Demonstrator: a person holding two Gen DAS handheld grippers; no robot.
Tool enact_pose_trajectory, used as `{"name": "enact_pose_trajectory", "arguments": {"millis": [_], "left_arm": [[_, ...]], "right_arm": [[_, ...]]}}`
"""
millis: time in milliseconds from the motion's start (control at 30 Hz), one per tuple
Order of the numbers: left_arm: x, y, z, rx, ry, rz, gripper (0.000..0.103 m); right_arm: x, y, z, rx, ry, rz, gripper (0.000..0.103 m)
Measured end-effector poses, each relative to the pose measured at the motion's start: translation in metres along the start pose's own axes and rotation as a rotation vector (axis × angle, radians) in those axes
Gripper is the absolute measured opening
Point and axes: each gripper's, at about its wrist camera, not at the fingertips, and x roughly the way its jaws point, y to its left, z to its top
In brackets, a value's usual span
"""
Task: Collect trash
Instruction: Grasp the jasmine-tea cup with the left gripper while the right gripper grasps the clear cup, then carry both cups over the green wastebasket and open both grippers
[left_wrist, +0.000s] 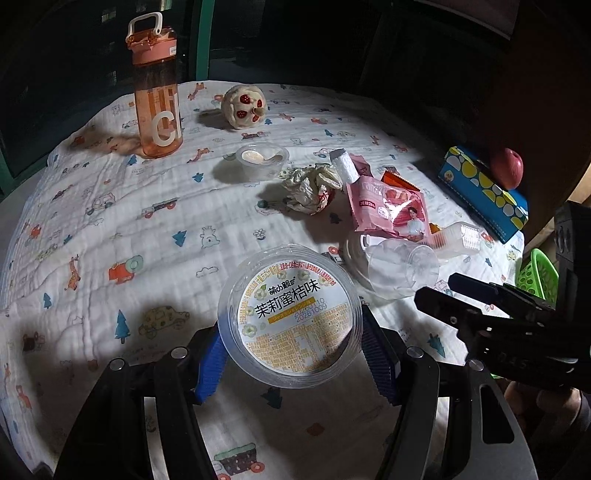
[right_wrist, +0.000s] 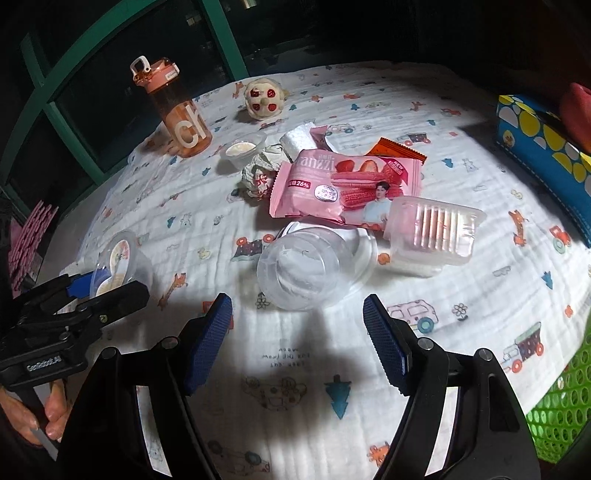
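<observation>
My left gripper (left_wrist: 291, 350) is shut on a clear round jelly cup (left_wrist: 290, 317) with a printed lid, holding it above the table; it also shows in the right wrist view (right_wrist: 118, 266). My right gripper (right_wrist: 297, 332) is open and empty, just short of a clear plastic cup lying on its side (right_wrist: 306, 269). Behind that cup lie a pink snack wrapper (right_wrist: 343, 188), a clear ribbed tray (right_wrist: 436, 232), an orange wrapper (right_wrist: 399, 149), crumpled paper (right_wrist: 262, 170) and a small pudding cup (right_wrist: 243, 149).
An orange water bottle (left_wrist: 157, 92) and a round plush toy (left_wrist: 243, 105) stand at the back. A blue dotted box (left_wrist: 484, 192) with a red apple (left_wrist: 508, 166) sits at the right. A green mesh basket (right_wrist: 561, 406) is at the table's right edge.
</observation>
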Motion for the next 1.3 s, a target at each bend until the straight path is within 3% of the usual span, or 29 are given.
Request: {"name": "enact_pose_trajectory", "arguments": {"millis": [400,567,1033,1300], "left_arm": [[-0.005,0.005,-0.003,-0.018,-0.007,-0.005,0.063],[-0.006,0.004,-0.003,-0.022,-0.007,-0.010,0.063],[-0.013,-0.029,0.005,0.028,-0.029,-0.040,0.063],[-0.015,-0.076,0.014,0.097,-0.040,-0.096,0.063]], "right_arm": [[0.033,0.011,0.013,-0.056,0.013,-0.116,0.060],[0.030,0.013,0.011,-0.074,0.009,-0.120,0.059],[-0.037,-0.010,-0.011,-0.004,-0.037,-0.018,0.057],[-0.083,-0.044,-0.031,0.049,-0.090,-0.058,0.056]]}}
